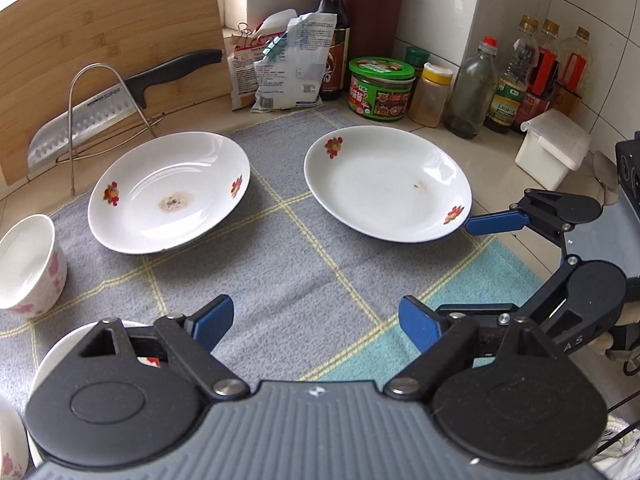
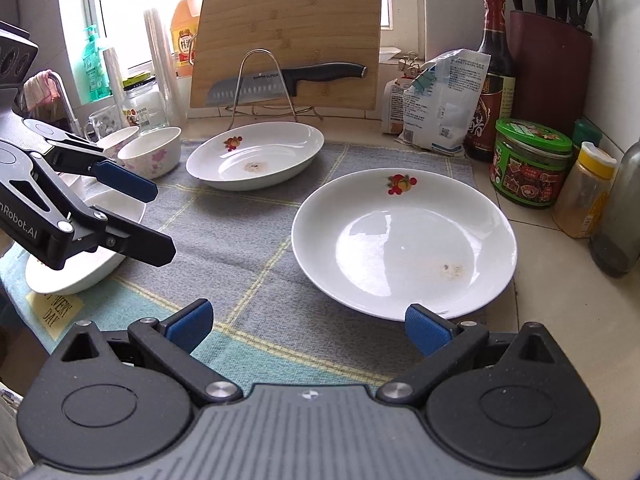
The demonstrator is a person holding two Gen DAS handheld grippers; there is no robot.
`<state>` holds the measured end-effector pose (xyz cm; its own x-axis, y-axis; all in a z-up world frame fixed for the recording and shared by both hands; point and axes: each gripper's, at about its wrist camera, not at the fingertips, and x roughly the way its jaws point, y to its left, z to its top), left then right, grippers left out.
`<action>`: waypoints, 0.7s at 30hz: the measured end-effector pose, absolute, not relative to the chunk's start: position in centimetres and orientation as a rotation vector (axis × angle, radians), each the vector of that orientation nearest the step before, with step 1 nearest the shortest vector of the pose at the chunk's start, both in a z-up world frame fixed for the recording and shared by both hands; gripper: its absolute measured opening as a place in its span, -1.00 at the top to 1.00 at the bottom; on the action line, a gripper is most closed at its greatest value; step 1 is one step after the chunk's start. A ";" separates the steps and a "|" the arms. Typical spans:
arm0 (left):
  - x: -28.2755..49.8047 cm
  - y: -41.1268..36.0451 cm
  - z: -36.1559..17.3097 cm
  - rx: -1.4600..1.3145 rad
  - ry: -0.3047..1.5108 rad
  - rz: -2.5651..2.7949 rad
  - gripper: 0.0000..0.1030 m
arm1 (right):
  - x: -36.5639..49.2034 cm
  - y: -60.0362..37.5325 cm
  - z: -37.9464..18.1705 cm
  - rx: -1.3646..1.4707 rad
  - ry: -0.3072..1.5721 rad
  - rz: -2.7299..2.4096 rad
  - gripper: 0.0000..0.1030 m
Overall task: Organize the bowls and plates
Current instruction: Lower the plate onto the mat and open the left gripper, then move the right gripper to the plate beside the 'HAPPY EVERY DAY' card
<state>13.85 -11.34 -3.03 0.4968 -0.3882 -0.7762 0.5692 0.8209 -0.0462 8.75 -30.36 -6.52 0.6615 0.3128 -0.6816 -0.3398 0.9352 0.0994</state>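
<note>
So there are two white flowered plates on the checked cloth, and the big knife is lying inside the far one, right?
Not quite. The knife rests on a wire rack against the cutting board, behind the far plate. The right wrist view shows it. Both plates, including the near plate, sit on the cloth.

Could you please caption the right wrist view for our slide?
Open right gripper nears a plate; left gripper open.

The knife [image 2: 280,80] resting in the wire rack against the cutting board carries "SUPOR" on its blade. The left gripper [image 2: 160,220] shows "nRobot.AI" in white on its black side plate, the start cut off. A yellow sticky note [image 2: 56,312] at the mat's near-left corner reads "VERY DAY". The labels on the jars and bottles cannot be read.
</note>
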 end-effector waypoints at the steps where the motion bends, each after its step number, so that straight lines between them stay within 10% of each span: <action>1: 13.5 -10.9 -3.0 0.229 0.870 -0.577 -0.74 | 8.7 -30.0 -6.6 -0.037 0.770 0.379 -1.00; 21: 7.4 1.1 -3.6 0.182 0.854 -0.500 -0.74 | 7.3 -18.8 -6.7 -0.100 0.815 0.422 -1.00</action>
